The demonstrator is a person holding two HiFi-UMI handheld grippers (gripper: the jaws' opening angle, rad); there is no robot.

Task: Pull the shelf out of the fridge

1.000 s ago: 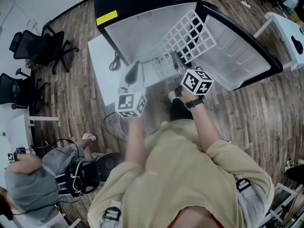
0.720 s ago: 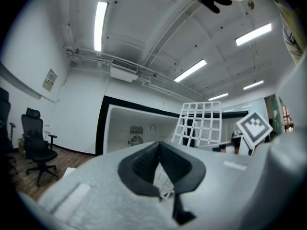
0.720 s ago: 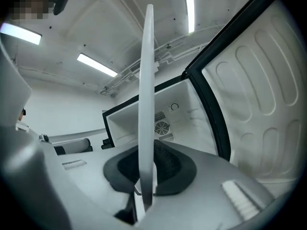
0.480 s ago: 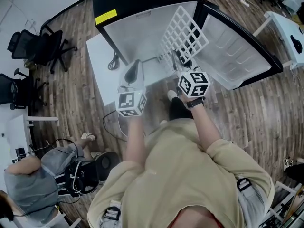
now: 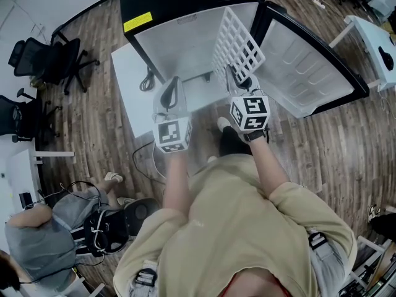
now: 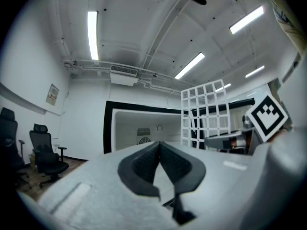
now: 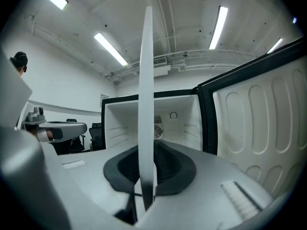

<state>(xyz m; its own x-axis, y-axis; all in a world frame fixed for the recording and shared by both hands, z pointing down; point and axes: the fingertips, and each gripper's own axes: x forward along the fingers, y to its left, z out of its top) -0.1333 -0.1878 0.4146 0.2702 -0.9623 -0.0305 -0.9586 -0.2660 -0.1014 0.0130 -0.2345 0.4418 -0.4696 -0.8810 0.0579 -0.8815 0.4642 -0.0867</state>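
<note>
Head view: black fridge (image 5: 185, 5) at top centre, door (image 5: 309, 67) swung wide to the right, white inside bare. Shelf (image 5: 238, 45), a white wire grid, is outside the cabinet, stood up on edge in front of the opening, just left of the door.

R gripper (image 5: 240, 82), centre of frame, pinches the shelf's near edge. In the right gripper view the shelf runs edge-on as a thin white strip from top centre down between the dark pads, pads pressed on both sides of it. Fridge interior w/ fan grille shows behind it, door panel at right.

L gripper (image 5: 173, 90), left of centre, sits beside the R one, apart from the shelf. In the left gripper view its pads are pressed together at the tips w/ nothing between them; shelf grid is right of centre, fridge opening behind.

Office chairs (image 5: 49, 57) at upper left on wood floor; another person (image 5: 43, 234) at lower left.
</note>
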